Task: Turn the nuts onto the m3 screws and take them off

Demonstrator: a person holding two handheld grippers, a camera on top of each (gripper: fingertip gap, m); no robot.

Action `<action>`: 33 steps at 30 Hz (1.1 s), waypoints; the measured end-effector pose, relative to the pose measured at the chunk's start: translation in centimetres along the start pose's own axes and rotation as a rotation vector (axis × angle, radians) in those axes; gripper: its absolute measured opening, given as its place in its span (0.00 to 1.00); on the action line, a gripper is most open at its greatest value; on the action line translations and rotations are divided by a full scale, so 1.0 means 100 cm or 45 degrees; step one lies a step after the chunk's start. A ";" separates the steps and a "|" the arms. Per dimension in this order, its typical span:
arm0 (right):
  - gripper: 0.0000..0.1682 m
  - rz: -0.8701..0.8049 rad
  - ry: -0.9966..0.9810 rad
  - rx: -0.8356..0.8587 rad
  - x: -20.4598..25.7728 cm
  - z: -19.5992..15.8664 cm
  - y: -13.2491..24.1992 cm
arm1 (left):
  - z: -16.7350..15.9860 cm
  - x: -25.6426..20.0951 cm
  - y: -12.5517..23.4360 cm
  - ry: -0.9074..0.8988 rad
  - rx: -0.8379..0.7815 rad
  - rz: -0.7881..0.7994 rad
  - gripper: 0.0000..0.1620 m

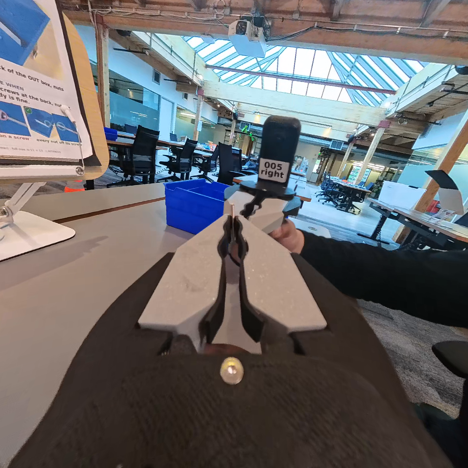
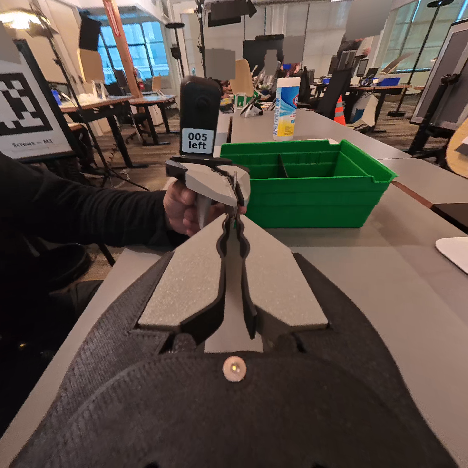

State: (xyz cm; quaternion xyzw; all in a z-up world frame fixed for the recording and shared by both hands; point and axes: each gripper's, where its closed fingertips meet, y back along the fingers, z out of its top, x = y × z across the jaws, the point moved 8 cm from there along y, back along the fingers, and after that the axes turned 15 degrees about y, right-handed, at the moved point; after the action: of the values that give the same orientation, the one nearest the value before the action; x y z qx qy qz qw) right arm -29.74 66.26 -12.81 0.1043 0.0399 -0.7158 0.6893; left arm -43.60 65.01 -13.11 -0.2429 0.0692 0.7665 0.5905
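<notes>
In the left wrist view my left gripper (image 1: 233, 220) is shut on a thin metal m3 screw (image 1: 232, 210) that sticks up from between its tips. My right gripper (image 1: 244, 215) faces it, tip to tip, held by a hand in a black sleeve. In the right wrist view my right gripper (image 2: 232, 219) is shut on a small metal nut (image 2: 231, 218) at the lower end of the screw (image 2: 235, 179). The screw stands upright across the tips of the left gripper (image 2: 237, 202). Both grippers are held above the grey table (image 2: 329, 278).
A blue bin (image 1: 192, 205) stands on the table behind the grippers in the left wrist view. A green divided bin (image 2: 304, 202) stands beyond them in the right wrist view, with a wipes canister (image 2: 286, 109) behind it. An instruction sheet on a white stand (image 1: 38, 88) is at the left. Less than 4 cm separates the two grippers' tips.
</notes>
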 end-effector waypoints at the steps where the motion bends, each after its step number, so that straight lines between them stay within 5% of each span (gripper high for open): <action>1: 0.00 0.014 -0.022 -0.011 0.001 -0.001 -0.001 | 0.000 -0.001 0.000 -0.012 0.008 0.003 0.00; 8: 0.01 0.063 -0.017 0.150 -0.002 -0.011 0.007 | -0.011 0.001 -0.006 -0.124 0.161 0.122 0.00; 13: 0.01 -0.026 -0.026 -0.025 -0.010 0.012 0.027 | -0.014 0.005 -0.007 -0.104 0.208 0.157 0.00; 19: 0.15 -0.018 -0.119 0.029 -0.009 0.004 0.012 | -0.017 0.003 -0.009 -0.114 0.218 0.148 0.00; 23: 0.00 -0.005 -0.119 0.021 -0.006 0.002 0.006 | -0.017 0.002 -0.010 -0.111 0.216 0.139 0.00; 33: 0.00 0.001 -0.119 0.041 -0.005 0.004 0.007 | -0.019 0.003 -0.011 -0.071 0.213 0.119 0.02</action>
State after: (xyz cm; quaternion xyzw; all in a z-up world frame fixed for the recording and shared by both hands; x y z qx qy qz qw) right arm -29.06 66.61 -12.21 0.0820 -0.0040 -0.7201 0.6890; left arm -42.10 64.82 -14.68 -0.1677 0.1276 0.7911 0.5742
